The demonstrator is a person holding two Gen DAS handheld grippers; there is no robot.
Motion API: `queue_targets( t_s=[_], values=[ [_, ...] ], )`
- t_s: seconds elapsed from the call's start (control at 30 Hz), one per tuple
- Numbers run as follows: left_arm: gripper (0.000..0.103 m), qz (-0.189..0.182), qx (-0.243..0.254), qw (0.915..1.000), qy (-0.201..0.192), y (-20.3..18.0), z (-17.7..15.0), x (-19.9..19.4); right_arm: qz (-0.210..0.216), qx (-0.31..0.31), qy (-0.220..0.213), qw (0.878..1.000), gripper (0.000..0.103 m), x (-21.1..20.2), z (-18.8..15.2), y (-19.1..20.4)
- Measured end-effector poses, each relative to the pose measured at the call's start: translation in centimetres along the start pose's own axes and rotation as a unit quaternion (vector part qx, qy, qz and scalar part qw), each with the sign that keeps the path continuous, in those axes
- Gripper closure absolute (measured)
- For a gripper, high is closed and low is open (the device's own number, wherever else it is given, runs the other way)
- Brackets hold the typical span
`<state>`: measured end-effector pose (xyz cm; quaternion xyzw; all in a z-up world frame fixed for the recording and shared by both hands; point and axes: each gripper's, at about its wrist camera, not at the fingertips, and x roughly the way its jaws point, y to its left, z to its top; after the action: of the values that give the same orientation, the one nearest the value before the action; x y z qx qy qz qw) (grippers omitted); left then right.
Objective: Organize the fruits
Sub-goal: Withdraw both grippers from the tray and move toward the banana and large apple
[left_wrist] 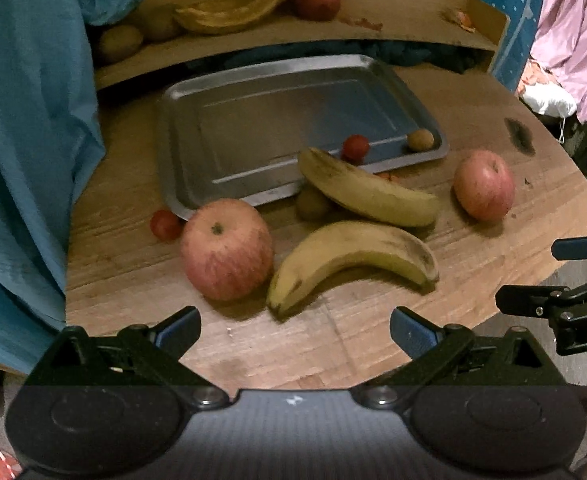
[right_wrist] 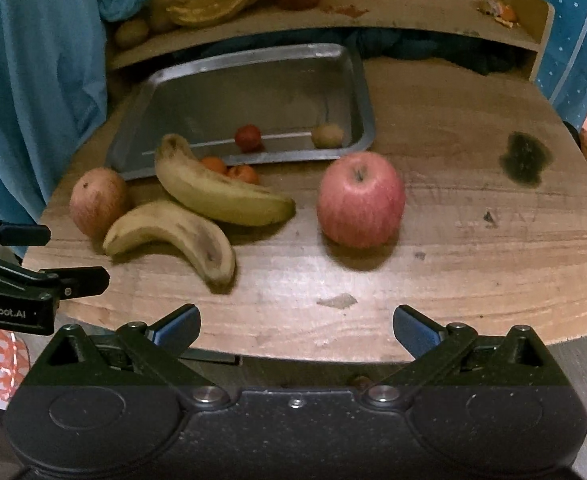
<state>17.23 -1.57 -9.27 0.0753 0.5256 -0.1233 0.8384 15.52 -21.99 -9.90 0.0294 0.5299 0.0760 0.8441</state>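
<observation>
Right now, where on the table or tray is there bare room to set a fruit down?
Most of the tray is bare; only a small tomato and a kiwi sit along its near edge. The table right of the lone apple is open. It is crowded around the two bananas by the tray's near rim.

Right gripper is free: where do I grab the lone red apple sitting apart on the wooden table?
Grip the round red apple across its widest middle, coming straight in from the near table edge with the open right gripper. It stands stem-up, clear of the two bananas, with bare wooden table on both flanks for the fingers.
</observation>
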Motion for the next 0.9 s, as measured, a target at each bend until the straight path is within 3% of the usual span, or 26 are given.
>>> queue_targets(
  t_s=[0.47, 0.9],
  values=[
    [0.0, -0.005, 0.047, 0.9987, 0.018, -2.8, 0.8, 1.2, -0.016, 0.019, 0.017, 1.0, 0.001, 0.6, 0.0, -1.9],
    [0.0, 0.006, 0.028, 0.9996, -0.007, -4.5, 3.6, 0.8, -0.005, 0.001, 0.002, 1.0, 0.001, 0.6, 3.2, -4.7]
  ],
)
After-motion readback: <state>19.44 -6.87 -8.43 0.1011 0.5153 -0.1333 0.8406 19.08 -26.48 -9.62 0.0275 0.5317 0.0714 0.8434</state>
